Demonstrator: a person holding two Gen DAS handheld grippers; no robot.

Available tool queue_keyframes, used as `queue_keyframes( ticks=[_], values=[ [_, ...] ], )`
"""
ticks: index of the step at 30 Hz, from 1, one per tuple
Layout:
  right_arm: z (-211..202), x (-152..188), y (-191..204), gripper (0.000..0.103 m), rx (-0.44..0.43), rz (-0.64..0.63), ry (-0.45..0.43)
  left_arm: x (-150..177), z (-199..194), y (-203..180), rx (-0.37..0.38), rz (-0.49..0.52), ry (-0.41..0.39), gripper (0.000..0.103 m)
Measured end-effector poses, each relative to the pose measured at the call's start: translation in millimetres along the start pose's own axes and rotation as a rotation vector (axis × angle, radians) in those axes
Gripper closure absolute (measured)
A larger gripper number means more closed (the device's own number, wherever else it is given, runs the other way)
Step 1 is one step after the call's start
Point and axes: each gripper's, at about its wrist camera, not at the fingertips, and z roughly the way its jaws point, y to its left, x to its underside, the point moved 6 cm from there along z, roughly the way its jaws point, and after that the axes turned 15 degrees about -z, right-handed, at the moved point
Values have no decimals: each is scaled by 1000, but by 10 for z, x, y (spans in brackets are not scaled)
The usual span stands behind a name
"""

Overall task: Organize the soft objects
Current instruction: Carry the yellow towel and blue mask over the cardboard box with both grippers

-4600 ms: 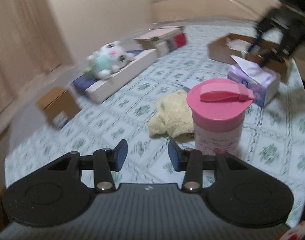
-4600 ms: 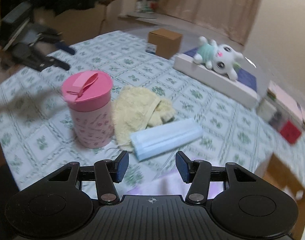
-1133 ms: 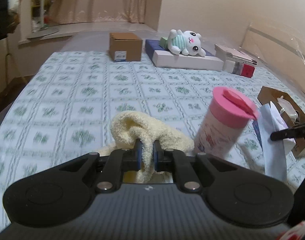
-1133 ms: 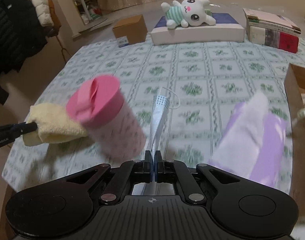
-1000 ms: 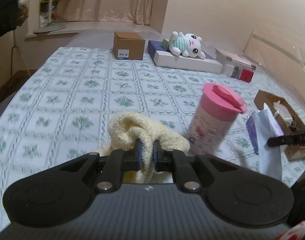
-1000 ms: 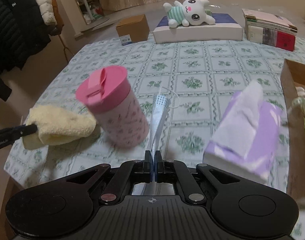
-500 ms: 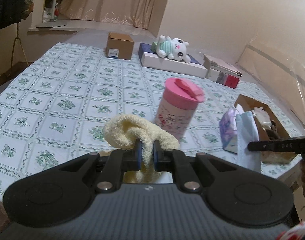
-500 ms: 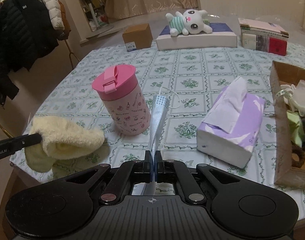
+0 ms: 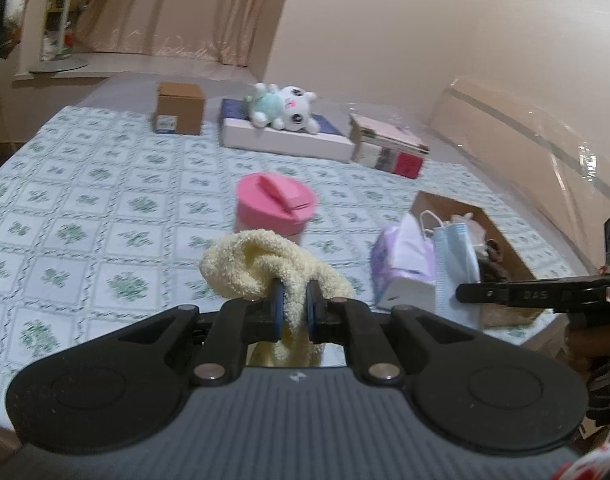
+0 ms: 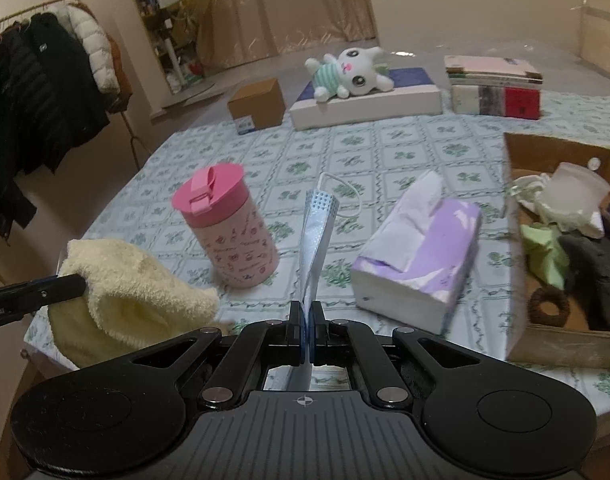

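- Against the earliest frames, where the yellow towel (image 9: 261, 268) and the blue face mask (image 10: 316, 232) lay on the tablecloth (image 9: 85, 208) by the pink tumbler (image 10: 229, 236), both now hang in the air, each in a gripper.
- Against half a second ago, the left view looks down on the tumbler's lid from higher up, and the open cardboard box (image 10: 553, 344) sits nearer the right gripper.
- The left gripper (image 9: 291, 312) has its blue pads pressed into a fold of the towel, pinching it.
- The right gripper (image 10: 306, 324) has its jaws pressed together on the mask's edge; the mask stands up from them, ear loop at the top.
- Counts: one towel, one mask, one tumbler, one purple tissue box (image 10: 421, 256), one plush rabbit (image 10: 351, 70) on a white flat box (image 10: 369, 106), one small brown carton (image 10: 257, 104), one stack of books (image 10: 495, 86).
- Writing: the carton's label is too small to read; the tumbler's print is little pictures, unreadable.
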Motion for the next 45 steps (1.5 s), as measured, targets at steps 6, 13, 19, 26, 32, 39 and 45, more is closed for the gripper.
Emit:
queue_keyframes(
  ticks=[6, 13, 19, 26, 32, 39, 45],
  values=[
    [-188, 19, -182, 101, 30, 37, -31, -42, 59, -349, 74, 32, 23, 94],
    [-449, 64, -444, 101, 83, 86, -63, -54, 174, -801, 156, 91, 49, 94],
    [-676, 144, -729, 101, 144, 128, -73, -19, 316, -1233, 240, 129, 82, 94],
    [-969, 234, -1069, 101, 221, 167, -89, 47, 570, -1738, 323, 166, 128, 94],
    [-1231, 311, -1395, 101, 294, 191, -97, 90, 752, -2124, 372, 190, 152, 94],
    [-1397, 362, -1703, 101, 335, 203, -101, 86, 962, -2480, 404, 207, 171, 94],
    [-1467, 354, -1940, 101, 359, 201, -108, 64, 1157, -2788, 418, 236, 179, 94]
  ],
)
